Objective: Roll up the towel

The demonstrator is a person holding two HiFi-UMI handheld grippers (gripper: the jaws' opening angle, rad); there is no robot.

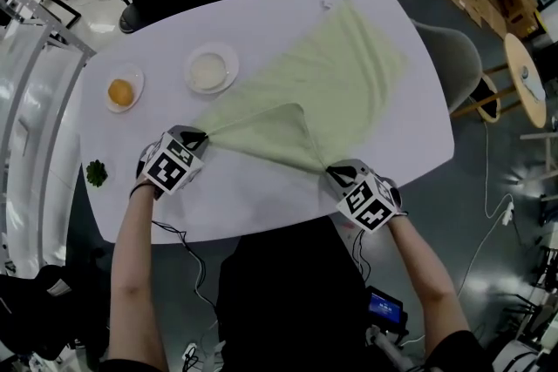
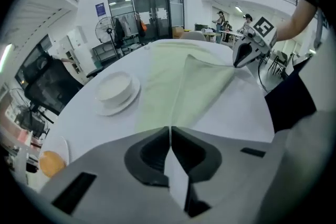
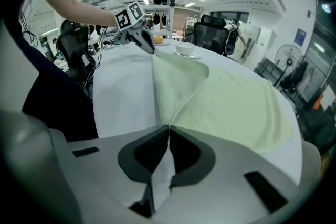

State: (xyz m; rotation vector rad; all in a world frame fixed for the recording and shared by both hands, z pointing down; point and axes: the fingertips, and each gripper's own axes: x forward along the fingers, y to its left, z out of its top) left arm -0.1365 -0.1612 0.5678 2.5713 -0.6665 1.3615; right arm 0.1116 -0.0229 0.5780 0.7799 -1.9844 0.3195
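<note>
The left hand-held gripper [image 1: 198,136] and right hand-held gripper [image 1: 332,171] each pinched a near corner of the towel [image 1: 336,74] spread on the tabletop [image 1: 261,209]; rolling seemed barely begun; next, both corners likely needed turning forward together.

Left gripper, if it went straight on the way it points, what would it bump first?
The left gripper points steeply down, so probably the towel it pinches, then the white table right underneath.

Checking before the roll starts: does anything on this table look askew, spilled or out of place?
The towel lies slanted across the table, a triangular flap folded over between the left gripper and right gripper, both shut on its near edge; a roll could start crooked. Nothing spilled.
</note>
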